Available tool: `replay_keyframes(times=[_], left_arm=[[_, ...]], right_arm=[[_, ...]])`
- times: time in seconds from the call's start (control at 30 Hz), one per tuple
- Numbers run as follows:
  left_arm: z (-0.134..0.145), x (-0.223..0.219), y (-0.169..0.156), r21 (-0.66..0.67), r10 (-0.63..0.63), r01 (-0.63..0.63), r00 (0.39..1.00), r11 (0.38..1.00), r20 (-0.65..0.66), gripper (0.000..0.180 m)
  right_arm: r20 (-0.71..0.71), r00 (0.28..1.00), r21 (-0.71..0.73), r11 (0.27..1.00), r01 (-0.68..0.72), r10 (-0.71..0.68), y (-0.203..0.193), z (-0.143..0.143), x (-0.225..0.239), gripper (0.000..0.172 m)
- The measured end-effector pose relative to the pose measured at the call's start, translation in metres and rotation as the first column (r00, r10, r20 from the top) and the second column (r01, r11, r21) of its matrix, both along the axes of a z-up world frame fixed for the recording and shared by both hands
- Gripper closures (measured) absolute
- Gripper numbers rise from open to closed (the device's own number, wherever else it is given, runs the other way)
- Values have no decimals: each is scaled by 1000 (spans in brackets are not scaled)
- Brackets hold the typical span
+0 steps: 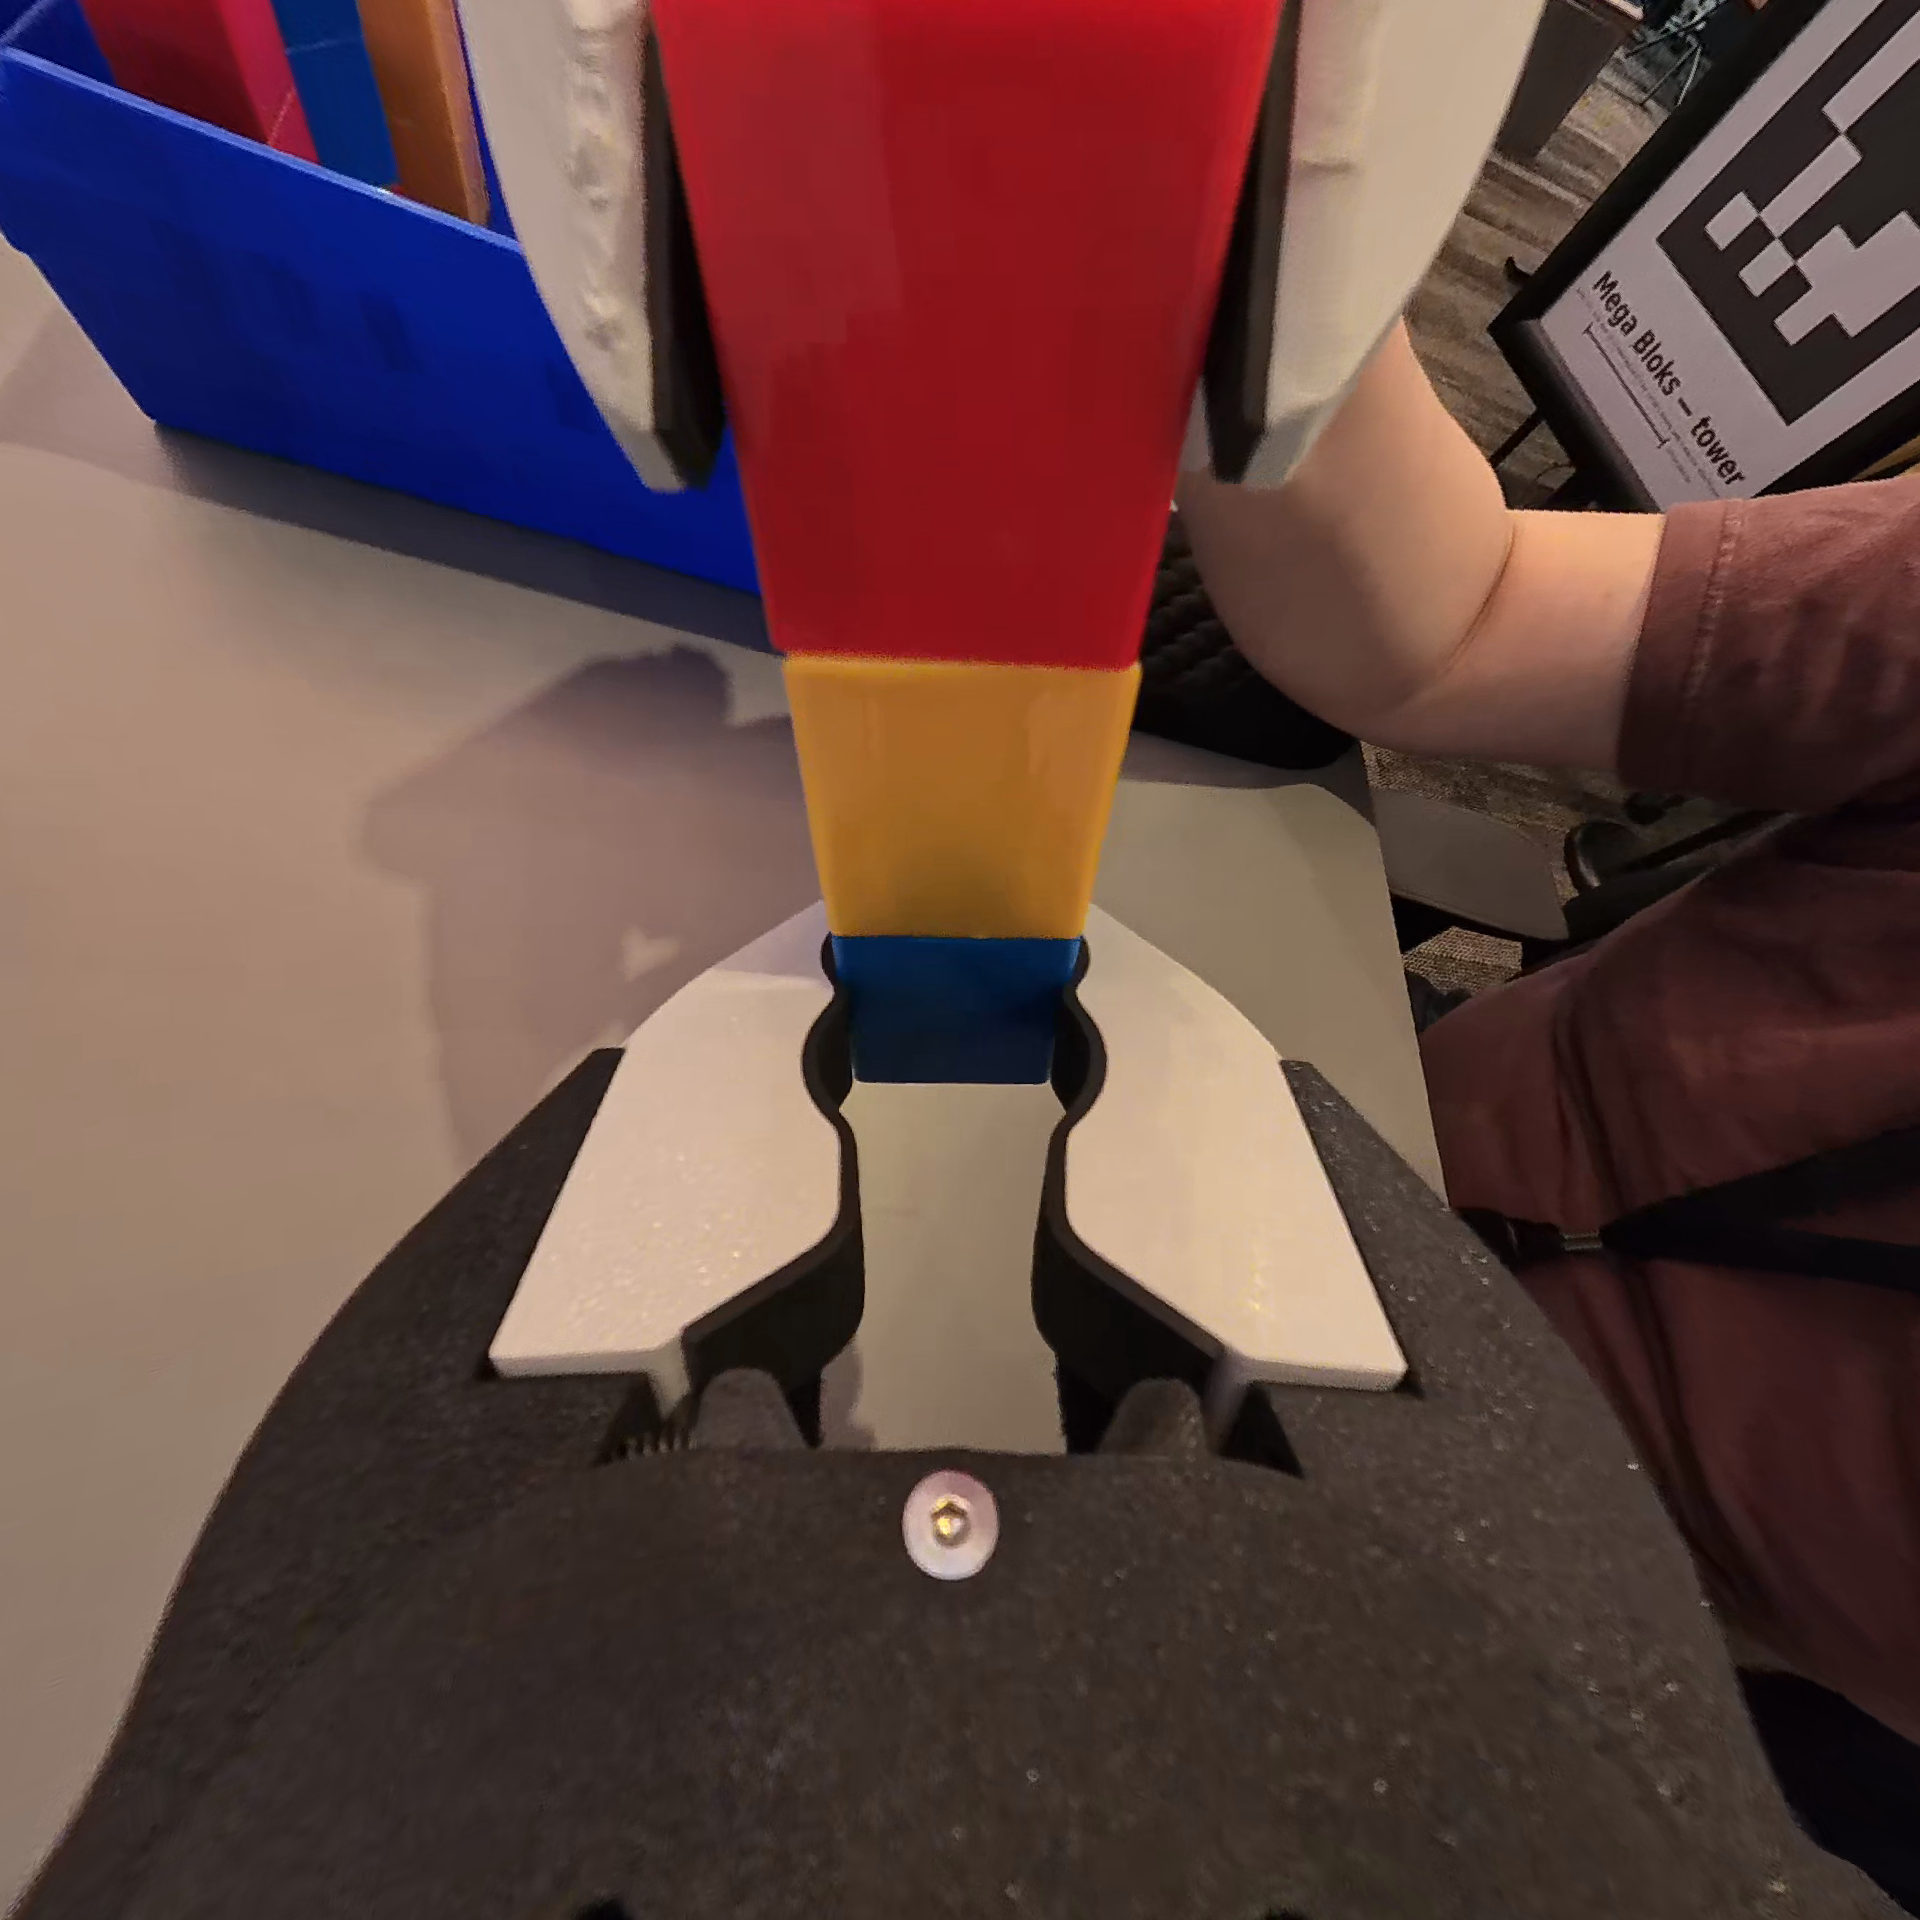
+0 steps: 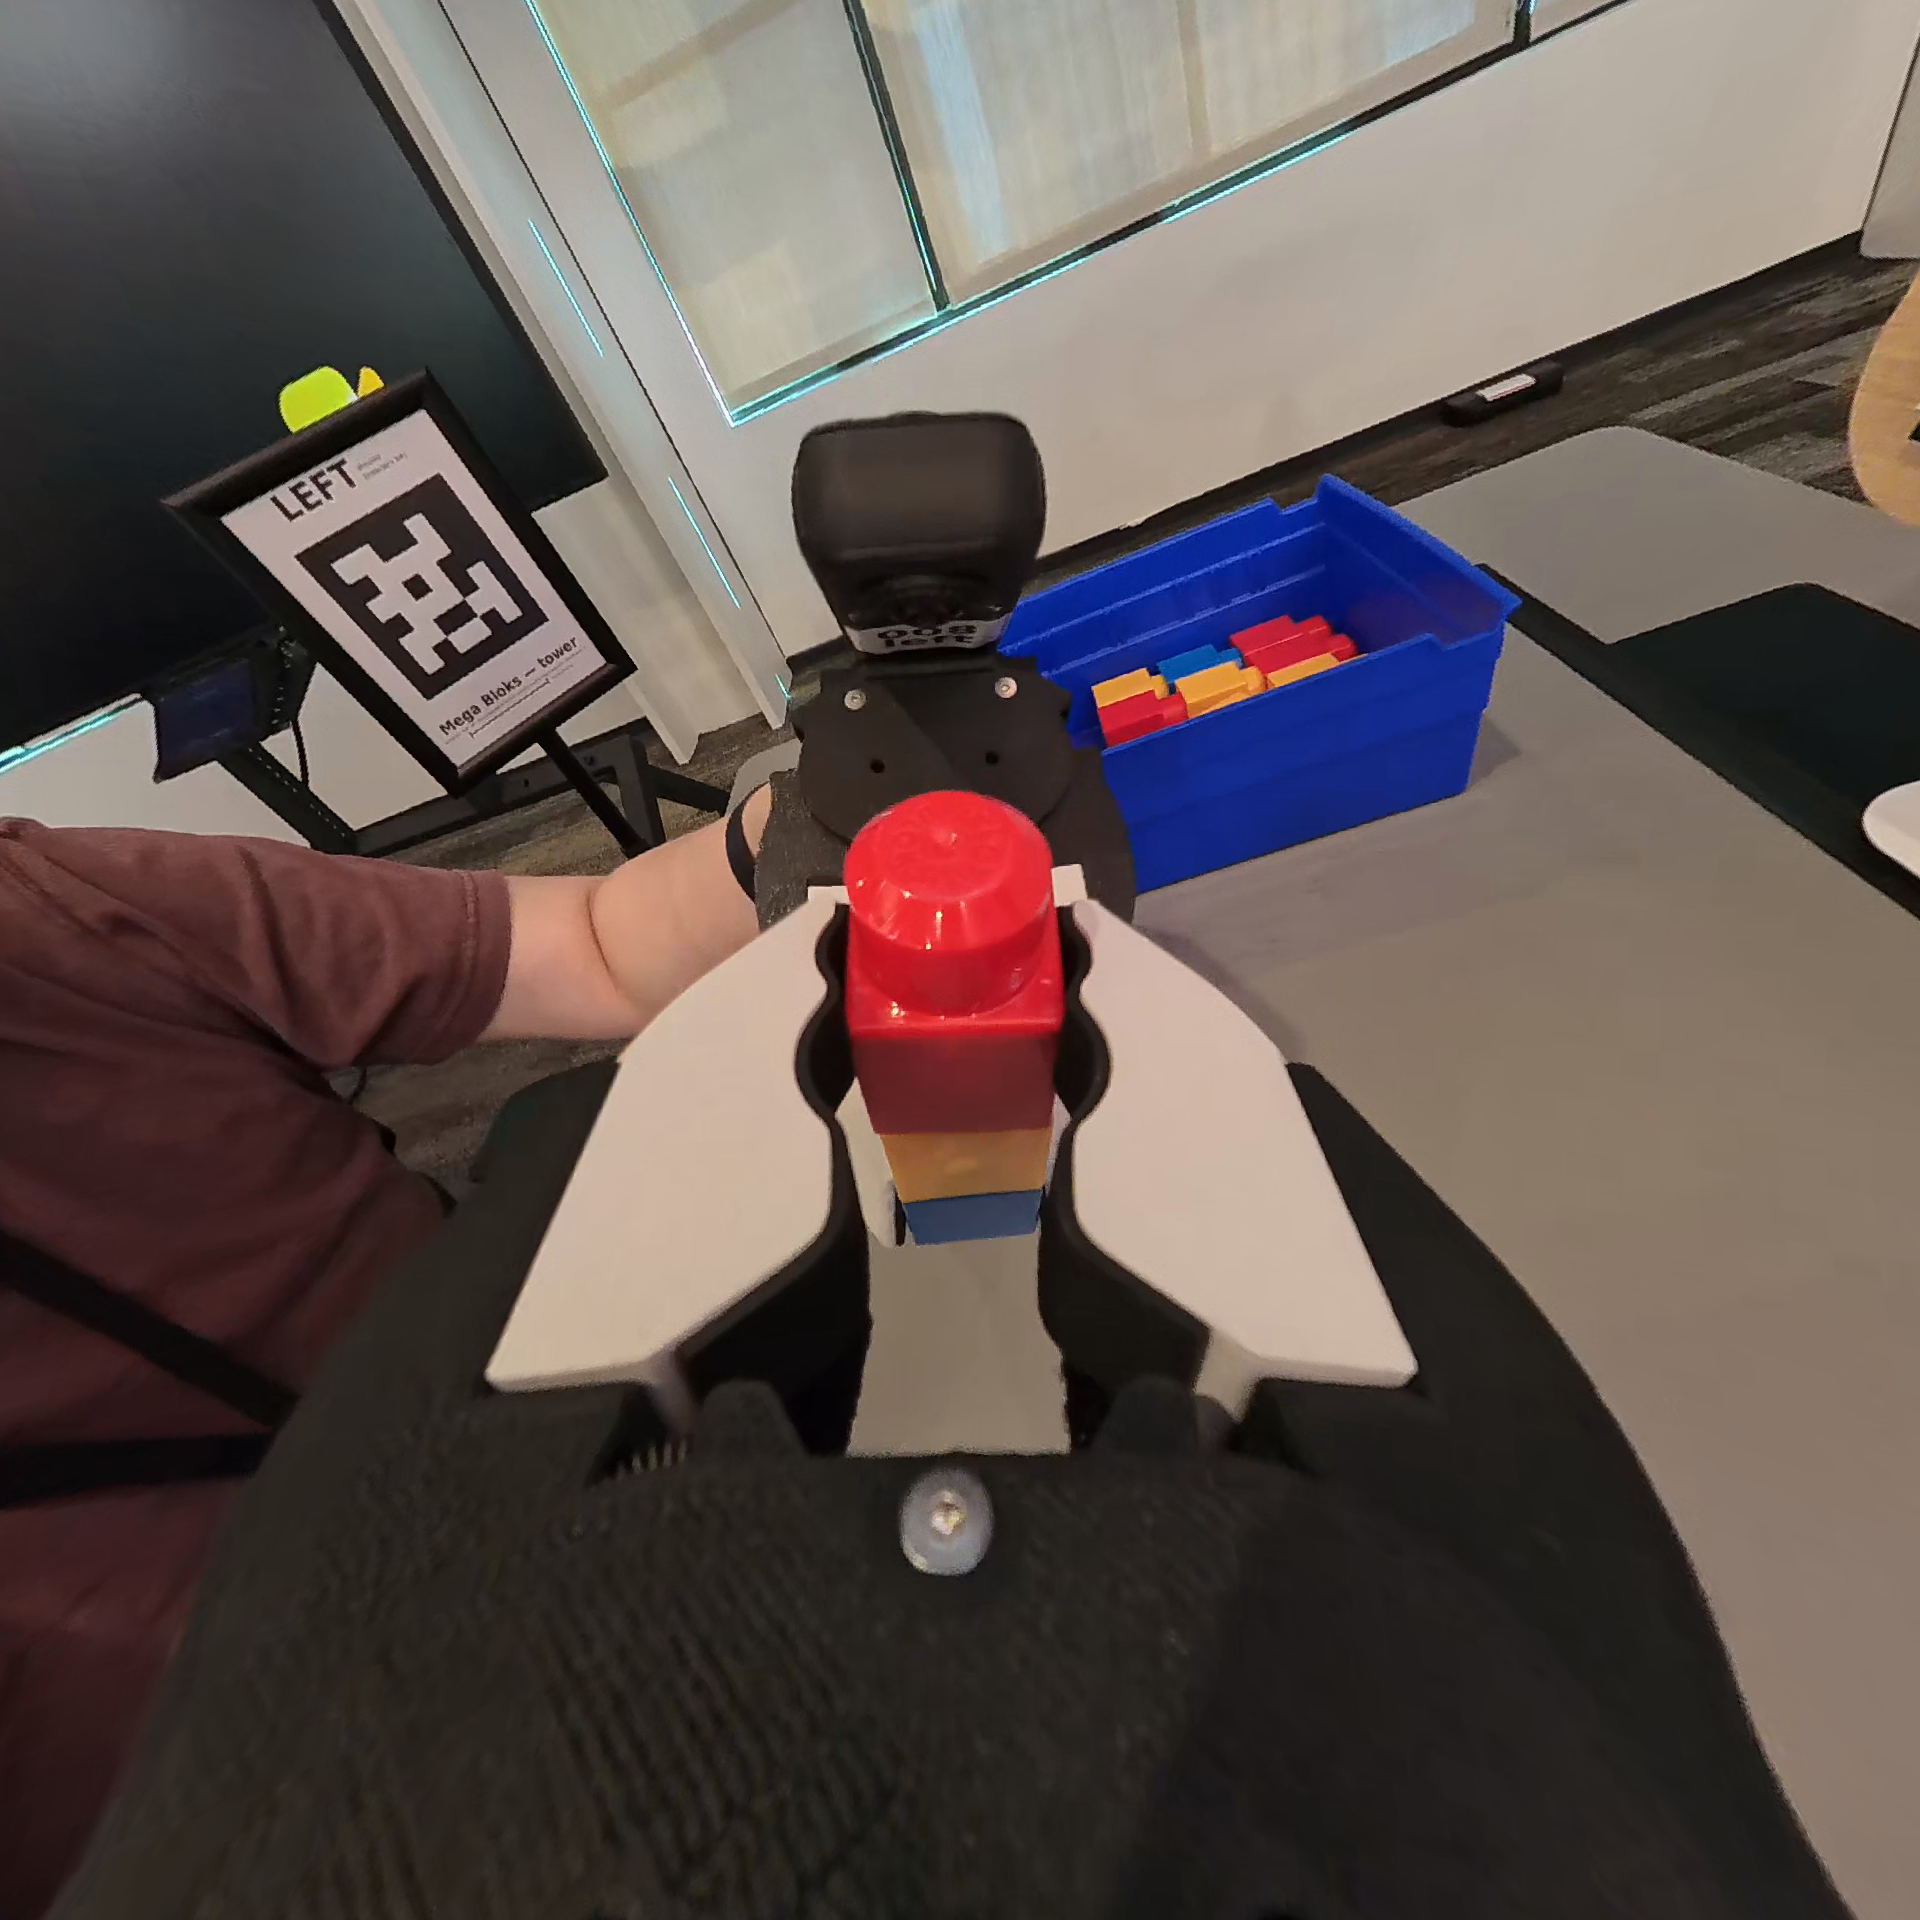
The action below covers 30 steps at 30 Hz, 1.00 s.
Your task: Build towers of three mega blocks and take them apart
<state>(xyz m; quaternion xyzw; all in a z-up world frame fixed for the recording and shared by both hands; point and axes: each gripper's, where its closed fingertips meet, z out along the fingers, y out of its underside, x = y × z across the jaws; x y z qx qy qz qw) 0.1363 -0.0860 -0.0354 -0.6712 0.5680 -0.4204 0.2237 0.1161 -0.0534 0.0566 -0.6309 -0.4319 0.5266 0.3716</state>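
From the left wrist view I log a blue bin point(image 1: 343, 343) at the far left of the grey worktop point(image 1: 260, 831), with loose blocks standing inside it. At centre stands the tower of three: red block point(image 1: 956, 343) on top, yellow block point(image 1: 961, 800) in the middle, blue block point(image 1: 951, 1013) at the base. My left tool point(image 1: 951, 1023) is closed on the blue block, both black pads pressed against its sides. Above it, the right tool point(image 1: 961, 457) comes in from the top and its pads clamp the red block on both flanks. To the right I note a person's forearm point(image 1: 1382, 603) in a maroon sleeve, and a framed marker sign point(image 1: 1766, 260) on a stand.

From the right wrist view, the sign point(image 2: 416, 592) sits left, the forearm point(image 2: 623, 956) below it. At centre my right tool point(image 2: 951, 997) grips the red block point(image 2: 951, 997), its stud facing the camera, yellow point(image 2: 961, 1169) and blue point(image 2: 971, 1216) beneath. The bin point(image 2: 1299, 748) of spare blocks point(image 2: 1216, 681) lies to the right
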Motion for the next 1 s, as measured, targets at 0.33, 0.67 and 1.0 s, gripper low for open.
replay_keyframes(times=[0.33,0.67,1.0], left_arm=[[-1,0,-5,-2,-27,27,1000,1000,-12,145],[0,0,-10,6,-52,52,998,999,-25,145],[2,-1,-15,4,-58,58,998,998,-34,144]], right_arm=[[14,1000,4,1000,-21,21,-5,-1,-2,133],[8,998,10,998,-67,67,-11,0,-2,133],[-13,994,17,994,-106,106,-17,2,-2,134]])
